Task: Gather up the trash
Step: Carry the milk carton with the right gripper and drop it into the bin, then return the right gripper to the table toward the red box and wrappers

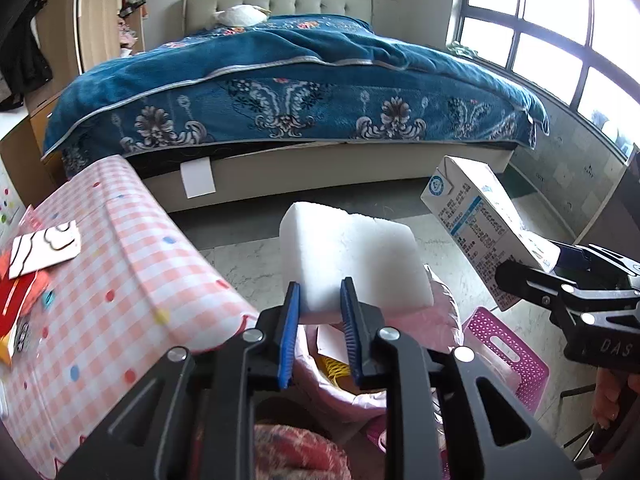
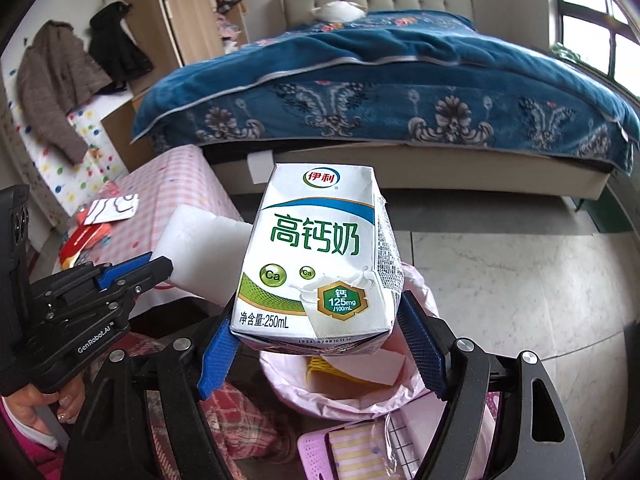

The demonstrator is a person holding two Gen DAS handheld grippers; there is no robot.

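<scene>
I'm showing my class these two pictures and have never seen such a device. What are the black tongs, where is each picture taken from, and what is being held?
They are two hand-held grippers, each held by a person, each with a camera looking along its fingers. In the left view, the left hand-held gripper holds a white foam block. In the right view, the right hand-held gripper holds a milk carton. Both hang over a pink-lined trash bin. To the left stands a pink checked table with papers; a bed stands behind.
</scene>
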